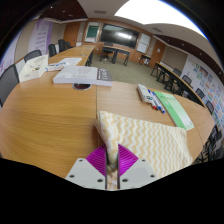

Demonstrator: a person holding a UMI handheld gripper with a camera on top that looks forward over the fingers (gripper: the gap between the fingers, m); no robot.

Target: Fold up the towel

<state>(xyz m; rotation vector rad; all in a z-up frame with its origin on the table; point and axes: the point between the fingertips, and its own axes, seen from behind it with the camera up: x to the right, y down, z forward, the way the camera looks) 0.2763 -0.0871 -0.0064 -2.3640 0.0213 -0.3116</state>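
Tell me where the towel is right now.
In the gripper view, the towel lies on the near part of the wooden table, just ahead of the gripper and spreading to its right, its near corner pinched between the fingers.

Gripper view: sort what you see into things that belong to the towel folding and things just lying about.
Belongs to the job:
- towel, cream with a zigzag pattern, lying on the wooden table
- hand-held gripper, fingers pinching the towel's raised corner

Just lying about:
- stack of papers
- green booklet
- chairs
- wall screen
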